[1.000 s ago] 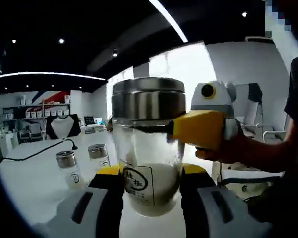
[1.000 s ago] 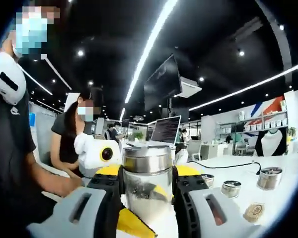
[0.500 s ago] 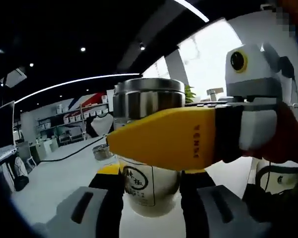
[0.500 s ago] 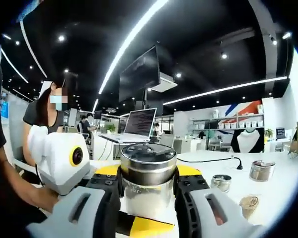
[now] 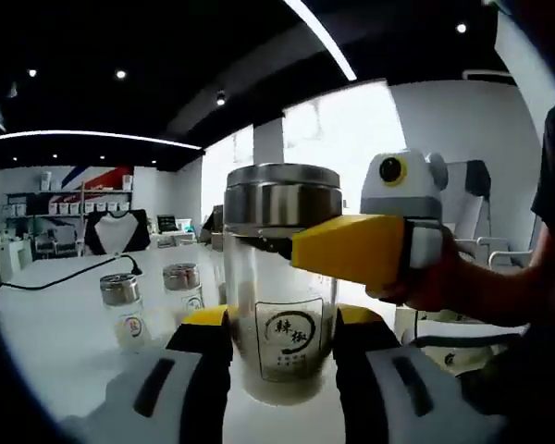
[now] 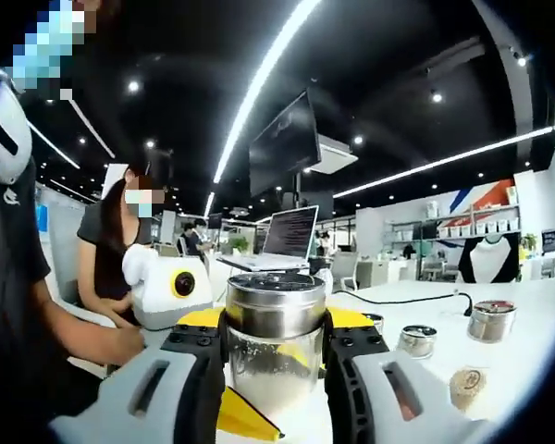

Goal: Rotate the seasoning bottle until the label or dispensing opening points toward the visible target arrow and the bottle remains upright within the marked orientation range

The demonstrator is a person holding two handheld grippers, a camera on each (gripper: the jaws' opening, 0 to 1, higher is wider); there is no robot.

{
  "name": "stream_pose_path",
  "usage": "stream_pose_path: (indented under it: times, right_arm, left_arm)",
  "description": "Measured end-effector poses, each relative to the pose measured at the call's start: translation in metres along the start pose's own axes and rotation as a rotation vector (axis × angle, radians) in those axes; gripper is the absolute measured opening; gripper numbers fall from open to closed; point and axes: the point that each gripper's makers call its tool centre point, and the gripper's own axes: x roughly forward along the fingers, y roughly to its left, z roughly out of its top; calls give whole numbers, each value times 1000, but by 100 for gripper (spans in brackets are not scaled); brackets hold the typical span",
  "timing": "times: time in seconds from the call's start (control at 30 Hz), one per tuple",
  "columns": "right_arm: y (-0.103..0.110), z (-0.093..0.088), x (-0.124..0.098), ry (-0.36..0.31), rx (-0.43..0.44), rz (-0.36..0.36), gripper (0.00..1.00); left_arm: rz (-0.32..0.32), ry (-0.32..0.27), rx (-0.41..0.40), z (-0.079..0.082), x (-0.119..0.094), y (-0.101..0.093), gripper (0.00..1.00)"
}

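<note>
Gripping the clear glass seasoning bottle (image 5: pixel 284 305) low, the left gripper (image 5: pixel 282 365) had swung its label forward; the right gripper (image 6: pixel 275 356) clamped its steel lid (image 6: pixel 275 303), bottle upright.

I see a white tabletop (image 5: pixel 46 324) carrying two small jars (image 5: pixel 120 305) (steel-capped, side by side) and a black cable (image 5: pixel 65 276) beyond them.

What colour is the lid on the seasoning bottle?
Silver metal; the lid on the seasoning bottle shows best in the left gripper view.
</note>
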Motion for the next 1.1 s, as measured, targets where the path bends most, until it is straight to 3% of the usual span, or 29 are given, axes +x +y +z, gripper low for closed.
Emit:
stream_pose_path:
  times: [0.17, 0.3, 0.37, 0.43, 0.5, 0.57, 0.6, 0.73, 0.93, 1.1]
  right_arm:
    - [12, 10, -12, -39, 48, 97, 38]
    - [28, 18, -21, -75, 53, 205, 38]
    - [29, 18, -24, -87, 63, 221, 38]
    - [25, 18, -23, -87, 70, 208, 38]
    - [18, 16, -21, -77, 100, 167, 38]
    - [9, 14, -16, -69, 54, 106, 38]
    - [6, 11, -14, -54, 35, 79, 37]
    - [3, 3, -3, -16, -13, 32, 37]
    - [-12, 1, 12, -41, 31, -96, 37]
    - [-16, -4, 21, -36, 53, -159, 37]
  left_arm:
    - [-88, -51, -30, 8, 4, -17, 46]
    - [-205, -51, -70, 10, 4, -39, 46]
    - [-202, -44, -62, 10, 5, -41, 46]
    - [-158, -36, -33, 10, 5, -37, 46]
    - [-128, -25, -65, 9, 5, -32, 46]
    - [-51, -17, -31, 8, 4, -19, 46]
    - [18, -1, 16, 6, 3, -8, 45]
    - [171, 82, 155, -3, -2, 14, 45]
    - [402, 65, 206, 3, -16, 43, 45]
    - [453, 72, 198, 0, -20, 51, 45]
